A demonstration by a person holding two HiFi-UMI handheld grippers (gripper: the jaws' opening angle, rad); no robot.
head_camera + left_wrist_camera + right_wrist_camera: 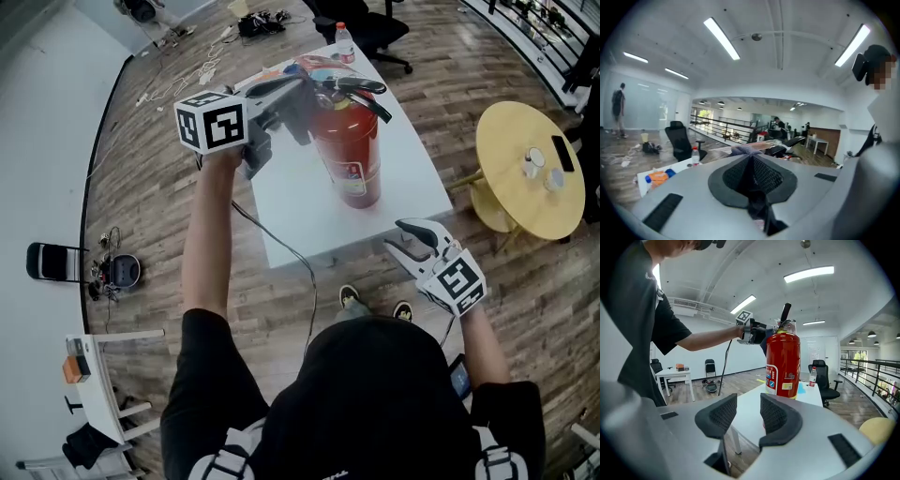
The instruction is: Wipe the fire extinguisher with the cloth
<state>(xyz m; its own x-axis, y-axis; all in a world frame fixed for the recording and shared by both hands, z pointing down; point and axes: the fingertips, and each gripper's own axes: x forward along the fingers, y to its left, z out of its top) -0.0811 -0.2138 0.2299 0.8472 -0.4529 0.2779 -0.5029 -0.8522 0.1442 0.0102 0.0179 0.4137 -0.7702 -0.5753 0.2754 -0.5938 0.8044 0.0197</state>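
Left claw (752, 160) pinches the cloth (745, 150), plain in its own view, unclear overhead.

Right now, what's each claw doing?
Left claw: closed on the cloth.
Right claw: open, empty.

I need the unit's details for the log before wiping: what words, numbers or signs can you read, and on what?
No text is legible in any view.
Labels on the fire extinguisher: print too small and blurred to read.
Label on the water bottle: too small to read.
Cubes on the left gripper and right gripper: square markers only, no words.
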